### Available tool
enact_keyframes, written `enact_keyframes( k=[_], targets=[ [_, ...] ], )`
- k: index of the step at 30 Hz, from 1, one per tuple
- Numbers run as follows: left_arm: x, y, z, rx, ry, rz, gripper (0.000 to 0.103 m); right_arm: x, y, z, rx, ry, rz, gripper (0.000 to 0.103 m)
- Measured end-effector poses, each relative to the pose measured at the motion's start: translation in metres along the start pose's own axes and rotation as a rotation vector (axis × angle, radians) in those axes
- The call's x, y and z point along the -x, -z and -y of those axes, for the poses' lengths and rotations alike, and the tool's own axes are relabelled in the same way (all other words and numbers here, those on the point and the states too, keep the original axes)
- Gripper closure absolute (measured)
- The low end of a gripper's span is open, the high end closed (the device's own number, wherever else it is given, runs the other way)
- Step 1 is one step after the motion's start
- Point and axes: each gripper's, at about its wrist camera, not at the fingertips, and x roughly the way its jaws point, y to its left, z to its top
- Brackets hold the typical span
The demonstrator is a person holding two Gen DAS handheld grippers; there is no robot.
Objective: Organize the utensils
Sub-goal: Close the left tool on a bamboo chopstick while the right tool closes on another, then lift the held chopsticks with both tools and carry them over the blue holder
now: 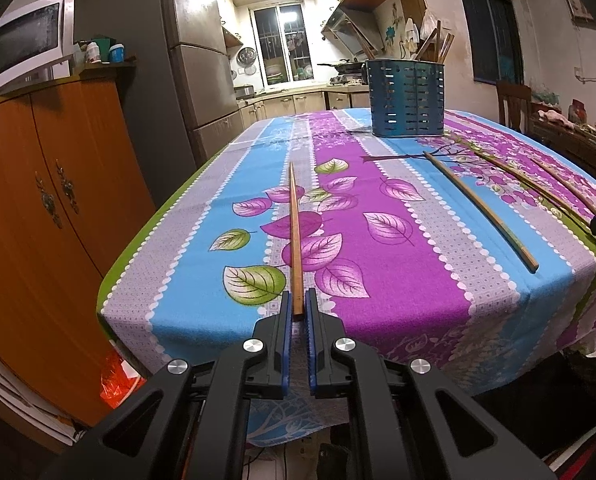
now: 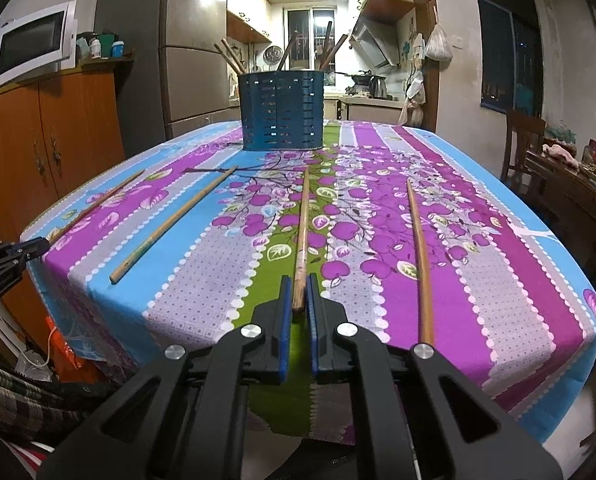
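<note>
My left gripper (image 1: 298, 308) is shut on the near end of a brown chopstick (image 1: 294, 232) that lies along the flowered tablecloth. My right gripper (image 2: 298, 294) is shut on the near end of another chopstick (image 2: 302, 232). A dark blue slotted utensil holder (image 1: 407, 98) stands at the table's far end with several chopsticks in it; it also shows in the right wrist view (image 2: 282, 110). Loose chopsticks lie on the cloth in the left view (image 1: 481, 210) and in the right view, one to the left (image 2: 174, 224) and one to the right (image 2: 419, 256).
An orange wooden cabinet (image 1: 46, 208) with a microwave (image 2: 32, 44) on top stands to the left of the table. A fridge (image 1: 202, 60) is behind it. A wooden chair (image 2: 523, 140) and a cluttered side table (image 2: 569, 184) are on the right.
</note>
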Motion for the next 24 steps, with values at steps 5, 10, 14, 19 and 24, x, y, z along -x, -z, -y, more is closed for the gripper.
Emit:
enact_keyframes(
  k=[5, 10, 14, 19, 24],
  targets=[
    [0.001, 0.0, 0.002, -0.005, -0.002, -0.002, 0.095, 0.006, -0.003, 0.001, -0.003, -0.007, 0.018, 0.097],
    [0.001, -0.001, 0.002, -0.009, -0.003, -0.011, 0.096, 0.009, -0.004, 0.002, -0.011, -0.008, 0.029, 0.097],
    [0.001, -0.001, 0.004, -0.016, -0.008, -0.015, 0.096, 0.013, -0.006, 0.005, -0.019, -0.011, 0.04, 0.098],
    [0.002, -0.002, 0.004, -0.025, -0.008, -0.017, 0.096, 0.02, -0.012, 0.006, -0.021, -0.014, 0.065, 0.098],
    [0.004, -0.004, 0.006, -0.031, -0.012, -0.015, 0.096, 0.033, -0.022, 0.01, -0.022, -0.013, 0.117, 0.098]
  ],
)
